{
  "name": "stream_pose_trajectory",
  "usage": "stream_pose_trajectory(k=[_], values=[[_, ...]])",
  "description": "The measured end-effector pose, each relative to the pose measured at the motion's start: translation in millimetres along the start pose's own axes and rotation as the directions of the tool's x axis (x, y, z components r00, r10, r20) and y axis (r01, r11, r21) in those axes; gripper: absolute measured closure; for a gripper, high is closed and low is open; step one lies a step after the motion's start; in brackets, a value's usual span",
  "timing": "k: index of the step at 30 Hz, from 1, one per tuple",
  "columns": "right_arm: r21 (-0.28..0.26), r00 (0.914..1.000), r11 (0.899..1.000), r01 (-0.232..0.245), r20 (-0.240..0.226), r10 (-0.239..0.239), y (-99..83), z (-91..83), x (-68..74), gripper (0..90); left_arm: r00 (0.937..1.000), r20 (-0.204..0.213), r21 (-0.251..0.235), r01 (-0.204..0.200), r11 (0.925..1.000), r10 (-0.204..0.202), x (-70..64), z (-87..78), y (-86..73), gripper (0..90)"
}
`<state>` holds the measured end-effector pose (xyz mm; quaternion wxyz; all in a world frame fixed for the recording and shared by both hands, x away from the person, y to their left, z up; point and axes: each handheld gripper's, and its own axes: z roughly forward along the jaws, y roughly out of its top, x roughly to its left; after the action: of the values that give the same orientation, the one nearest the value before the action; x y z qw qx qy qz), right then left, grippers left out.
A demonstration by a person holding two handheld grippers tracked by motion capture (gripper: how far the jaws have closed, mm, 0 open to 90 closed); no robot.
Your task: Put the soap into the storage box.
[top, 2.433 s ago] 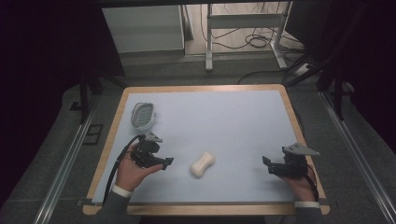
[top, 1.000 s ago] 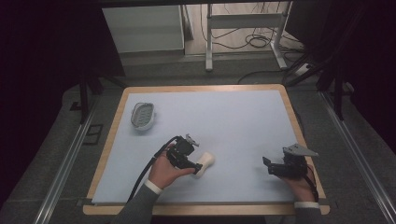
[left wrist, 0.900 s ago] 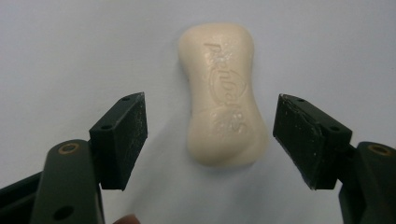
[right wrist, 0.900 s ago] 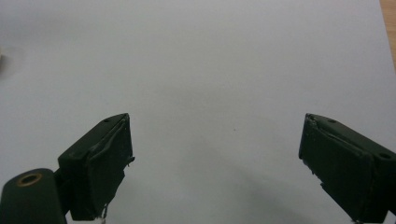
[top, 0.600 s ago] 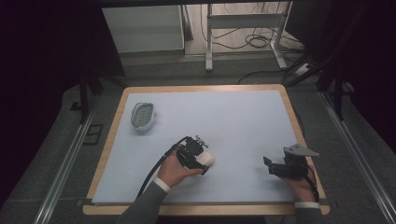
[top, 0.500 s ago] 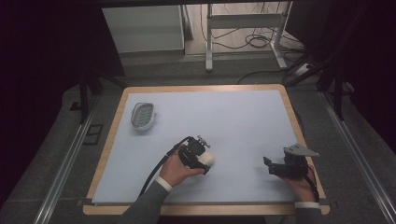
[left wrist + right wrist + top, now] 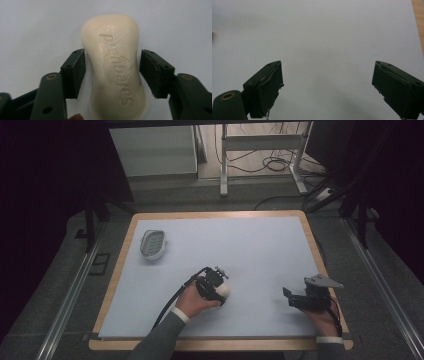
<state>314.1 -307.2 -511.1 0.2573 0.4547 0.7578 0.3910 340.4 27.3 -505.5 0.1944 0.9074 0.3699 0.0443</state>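
The left gripper [image 7: 112, 72] straddles the soap [image 7: 116, 67], which lies flat on the table [image 7: 260, 250] near its front middle; its jaws are apart, a gap showing on each side. The right gripper [image 7: 327, 87] gapes wide over bare table, holding nothing.

place: lab recording bay | signs: dark curtains around wood-rimmed counter [image 7: 118, 270] | floor rails [image 7: 70, 297] | loose cables [image 7: 260, 166] | metal stand legs [image 7: 223, 160]
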Motion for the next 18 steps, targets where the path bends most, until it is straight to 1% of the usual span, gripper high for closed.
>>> stream_pose_trajectory(k=[1,2,6,10,14,18], values=[[-0.001,1.0000,1.000,-0.002,0.000,0.002,0.0,-0.1,-0.2,9.4,1.0000,0.000,0.004,-0.001,1.0000,0.001,0.1,1.1,0.2,40.3],[-0.004,1.0000,1.000,-0.002,0.001,0.002,0.1,-0.3,-0.4,9.4,1.0000,-0.005,0.004,0.000,1.0000,0.000,-0.4,2.0,0.1,43.0],[-0.003,1.0000,1.000,0.000,0.004,0.000,-0.1,-0.5,-0.9,9.4,1.0000,-0.010,0.005,0.003,1.0000,-0.003,-0.1,1.1,-0.2,44.6],[0.001,0.9999,1.000,-0.004,0.011,0.004,-0.5,-0.6,-1.6,9.4,0.9999,-0.017,0.000,0.004,1.0000,-0.004,-1.4,0.5,-1.1,48.7],[-0.004,0.9999,1.000,-0.006,0.013,0.006,-0.5,-1.0,-2.0,9.4,0.9998,-0.015,0.000,-0.013,0.9999,0.013,-0.6,0.1,-1.6,49.4],[-0.003,0.9999,1.000,-0.006,0.016,0.006,-0.6,-1.2,-2.7,9.4,0.9997,-0.016,-0.003,-0.018,0.9998,0.018,3.0,-2.2,-1.8,49.6]])
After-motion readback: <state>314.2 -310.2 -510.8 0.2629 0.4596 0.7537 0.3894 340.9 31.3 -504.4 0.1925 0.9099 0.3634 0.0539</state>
